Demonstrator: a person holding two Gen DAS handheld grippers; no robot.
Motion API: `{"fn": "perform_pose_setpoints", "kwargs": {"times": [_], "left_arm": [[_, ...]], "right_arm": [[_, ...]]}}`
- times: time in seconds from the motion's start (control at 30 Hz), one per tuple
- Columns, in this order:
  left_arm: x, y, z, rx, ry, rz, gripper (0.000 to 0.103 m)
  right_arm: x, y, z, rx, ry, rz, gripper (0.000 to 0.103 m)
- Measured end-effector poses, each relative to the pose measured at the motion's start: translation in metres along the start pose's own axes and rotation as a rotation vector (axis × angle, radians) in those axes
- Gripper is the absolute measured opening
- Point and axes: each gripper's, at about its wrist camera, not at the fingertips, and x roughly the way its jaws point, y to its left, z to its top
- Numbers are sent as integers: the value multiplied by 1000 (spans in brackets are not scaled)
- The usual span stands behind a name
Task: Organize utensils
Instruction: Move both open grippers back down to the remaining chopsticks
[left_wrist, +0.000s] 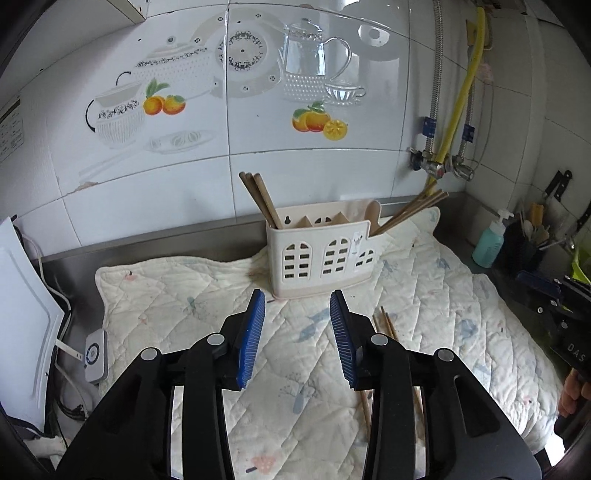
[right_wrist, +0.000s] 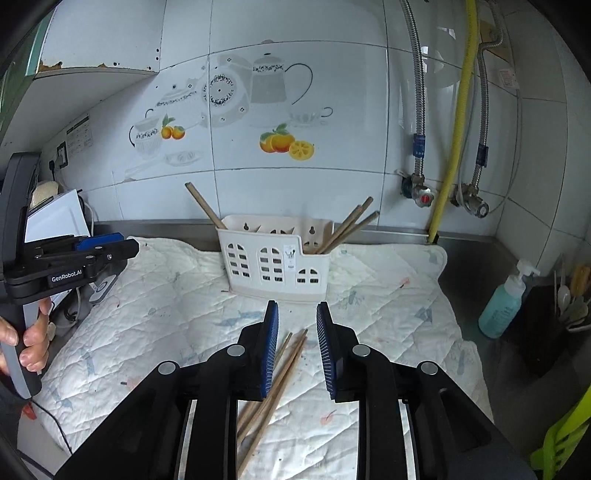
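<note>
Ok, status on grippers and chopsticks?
Left gripper open, empty. Right gripper open over loose chopsticks on quilt. Holder unobstructed.

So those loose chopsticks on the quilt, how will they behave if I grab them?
The chopsticks look like thin, straight wood, so probably stiff and light. Being slender, they may roll or slip apart, though the soft quilt should slow that. They lie bunched, so the open right hand-held gripper might catch several at once.

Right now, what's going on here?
Someone is sorting chopsticks into a white holder on a quilted mat. Some chopsticks already stand in the holder; a few loose ones lie on the mat. The right gripper hovers over those, jaws open and empty. The left gripper is open and empty too.
</note>
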Motion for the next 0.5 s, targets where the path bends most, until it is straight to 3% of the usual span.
{"fn": "perform_pose_setpoints", "kwargs": {"times": [0.5], "left_arm": [[14,-5,-68,-36,79,2,42]], "right_arm": [[26,19,-93,108,131,25,21]]}}
